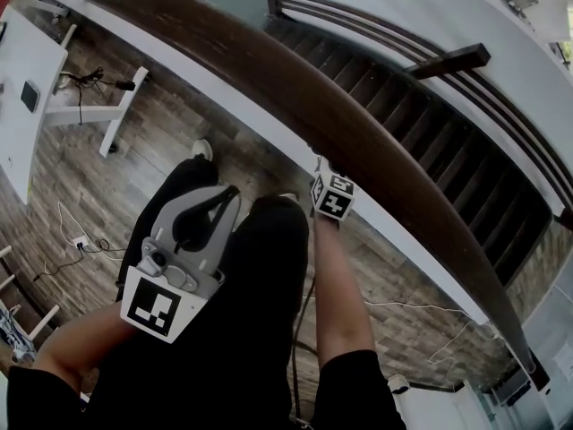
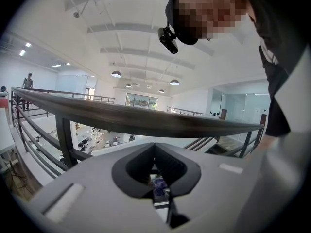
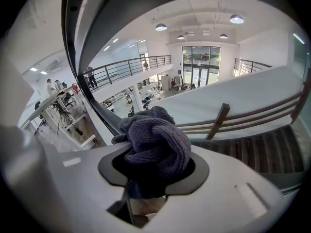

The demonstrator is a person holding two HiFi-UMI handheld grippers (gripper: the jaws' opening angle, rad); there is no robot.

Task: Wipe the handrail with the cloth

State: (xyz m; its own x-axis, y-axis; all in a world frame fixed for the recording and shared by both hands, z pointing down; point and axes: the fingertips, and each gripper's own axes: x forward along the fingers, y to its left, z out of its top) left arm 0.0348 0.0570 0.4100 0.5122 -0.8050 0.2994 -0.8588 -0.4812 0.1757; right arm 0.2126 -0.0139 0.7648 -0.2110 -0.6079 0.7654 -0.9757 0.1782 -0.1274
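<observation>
The dark wooden handrail (image 1: pixel 295 88) curves from the upper left to the lower right of the head view. My right gripper (image 1: pixel 328 182) is raised against its near underside, its jaw tips hidden by the rail. In the right gripper view that gripper (image 3: pixel 155 154) is shut on a bunched dark grey-blue cloth (image 3: pixel 158 137), with the handrail (image 3: pixel 80 47) close at the upper left. My left gripper (image 1: pixel 224 202) hangs low over the person's legs, shut and holding nothing. In the left gripper view its jaws (image 2: pixel 154 149) meet below the handrail (image 2: pixel 146 120).
A white desk (image 1: pixel 27 70) with cables (image 1: pixel 89 79) stands on the wood floor at the left. Dark stairs (image 1: pixel 430 124) descend beyond the rail. Metal posts (image 2: pixel 65 140) carry the railing. A person (image 2: pixel 28 81) stands far off along it.
</observation>
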